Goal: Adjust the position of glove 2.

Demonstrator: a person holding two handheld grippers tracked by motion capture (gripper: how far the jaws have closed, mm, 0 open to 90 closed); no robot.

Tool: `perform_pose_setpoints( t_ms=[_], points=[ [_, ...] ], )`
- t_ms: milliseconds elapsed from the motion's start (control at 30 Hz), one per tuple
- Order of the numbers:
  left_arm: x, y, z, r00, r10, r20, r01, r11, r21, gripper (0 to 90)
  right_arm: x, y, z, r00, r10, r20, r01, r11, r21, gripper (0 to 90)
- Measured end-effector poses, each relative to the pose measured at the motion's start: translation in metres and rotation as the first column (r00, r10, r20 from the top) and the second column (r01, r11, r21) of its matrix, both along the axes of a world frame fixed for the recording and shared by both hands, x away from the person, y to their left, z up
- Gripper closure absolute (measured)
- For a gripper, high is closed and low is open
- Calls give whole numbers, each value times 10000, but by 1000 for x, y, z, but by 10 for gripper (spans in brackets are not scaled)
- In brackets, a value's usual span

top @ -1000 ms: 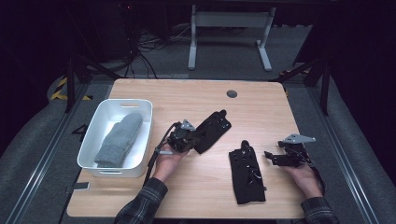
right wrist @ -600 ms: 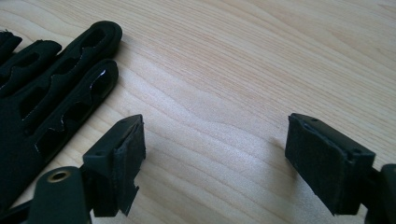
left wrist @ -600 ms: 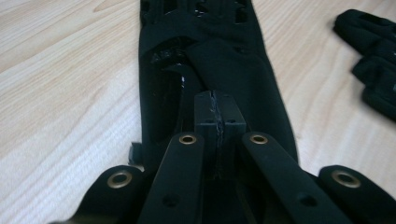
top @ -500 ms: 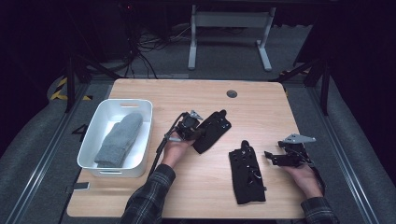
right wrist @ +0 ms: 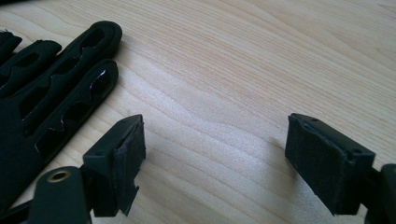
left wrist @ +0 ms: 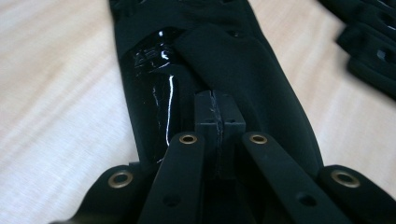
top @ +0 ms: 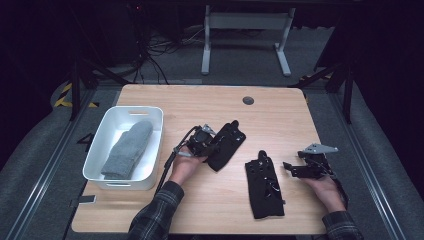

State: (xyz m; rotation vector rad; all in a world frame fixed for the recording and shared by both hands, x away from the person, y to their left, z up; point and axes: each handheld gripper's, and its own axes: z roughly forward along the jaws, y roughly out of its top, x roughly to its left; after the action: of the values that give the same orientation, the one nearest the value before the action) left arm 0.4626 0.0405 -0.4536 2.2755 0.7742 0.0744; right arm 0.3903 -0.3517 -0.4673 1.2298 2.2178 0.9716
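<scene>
Left tongs [top: 212,145] are pinching shut on the cuff edge of a black glove [top: 226,145] mid-tabletop [top: 280,110], probably catching only a thin fold. Right tongs [top: 295,169] are hovering open beside the second glove [top: 264,185]. Fabric is looking soft and floppy, so gripping the cuff hem is safest.

Count's in: two black fingerless gloves with cut-out holes on the pale wooden table [top: 280,115], one [top: 226,144] near the middle, the other [top: 264,184] lying toward the front. One grey knitted mitten [top: 127,148], sitting in one white rectangular plastic bin [top: 100,157]. One small round dark grommet [top: 248,100] set in the tabletop at the far edge. And two black two-jaw grippers, left [top: 212,145] and right [top: 288,166].
</scene>
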Motion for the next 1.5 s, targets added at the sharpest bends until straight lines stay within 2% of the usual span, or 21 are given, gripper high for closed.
perform_pose_setpoints(
  t_ms=[167,400,500,733,767,867,967,1067,1100,1133,1233,1300,1400,1500],
  points=[
    [-17,3,1,9995,-315,-78,315,9994,113,900,0,0,0,10000,-4,2,4,10000,2,208],
    [-37,10,0,9970,-685,-349,684,9976,-44,900,0,0,0,10000,-4,3,4,10000,1,209],
    [-45,13,1,9956,-827,-446,829,9966,21,900,0,0,0,10000,-17,7,17,10000,-4,209],
    [-68,18,-1,9933,-1046,-493,1043,9945,-80,900,0,0,0,10000,-21,7,21,10000,-2,209],
    [-73,18,0,9911,-1196,-587,1198,9928,-12,900,0,0,0,10000,-20,8,20,10000,-3,209],
    [-83,18,-1,9908,-1264,-493,1266,9920,15,900,0,0,0,10000,-20,9,20,10000,-7,209],
    [-91,19,-1,9876,-1409,-693,1403,9900,-130,900,0,0,0,10000,-24,10,24,10000,-8,209],
    [-98,21,-2,9872,-1461,-637,1453,9892,-182,899,0,0,0,10000,-30,7,30,10000,-5,209],
    [-99,23,-2,9882,-1411,-589,1394,9897,-316,890,0,0,0,10000,-31,8,31,10000,-6,209],
    [-100,24,-2,9891,-1353,-587,1328,9901,-446,833,0,0,0,10000,-30,7,30,10000,-7,209],
    [-102,28,5,9939,-1098,-52,1095,9934,-331,708,0,0,0,10000,-30,7,30,10000,-6,209],
    [-100,32,13,9966,-773,289,791,9947,-651,645,0,0,0,10000,-29,8,29,10000,-5,209],
    [-96,35,18,9977,-238,639,284,9970,-716,640,0,0,0,10000,-28,9,28,10000,-6,209],
    [-86,38,13,9971,396,644,-369,9984,-428,722,0,0,0,10000,-28,7,28,10000,-6,209]
  ],
)
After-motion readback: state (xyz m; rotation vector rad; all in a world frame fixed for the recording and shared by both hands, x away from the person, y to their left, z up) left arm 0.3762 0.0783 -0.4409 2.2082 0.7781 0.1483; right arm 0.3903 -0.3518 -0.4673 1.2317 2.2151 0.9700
